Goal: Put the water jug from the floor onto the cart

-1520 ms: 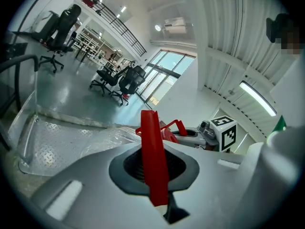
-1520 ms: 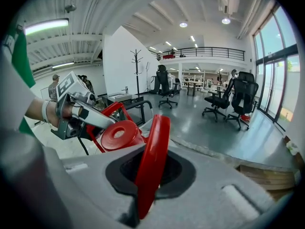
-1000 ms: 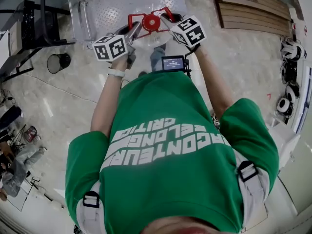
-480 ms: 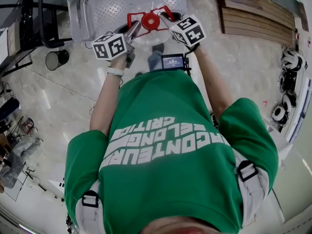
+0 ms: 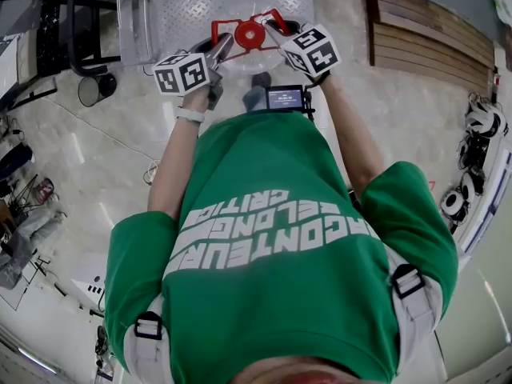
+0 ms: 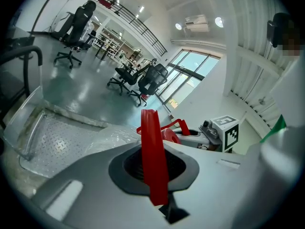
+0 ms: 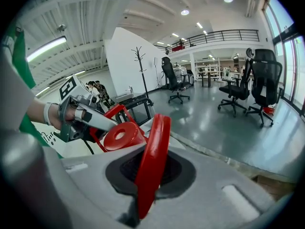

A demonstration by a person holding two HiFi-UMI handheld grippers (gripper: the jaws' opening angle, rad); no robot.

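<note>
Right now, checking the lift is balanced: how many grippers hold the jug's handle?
2. The left gripper clamps the left side of the handle; the right gripper clamps its right side. None hidden.

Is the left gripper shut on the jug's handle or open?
Shut on it: in the left gripper view, the left gripper has its jaws clamped on the red handle, no gap showing.

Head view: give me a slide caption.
Left hand-held gripper and right hand-held gripper clamp the water jug's red handle at the cart.

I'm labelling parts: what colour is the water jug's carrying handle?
Red. The handle shows best in the right gripper view.
</note>
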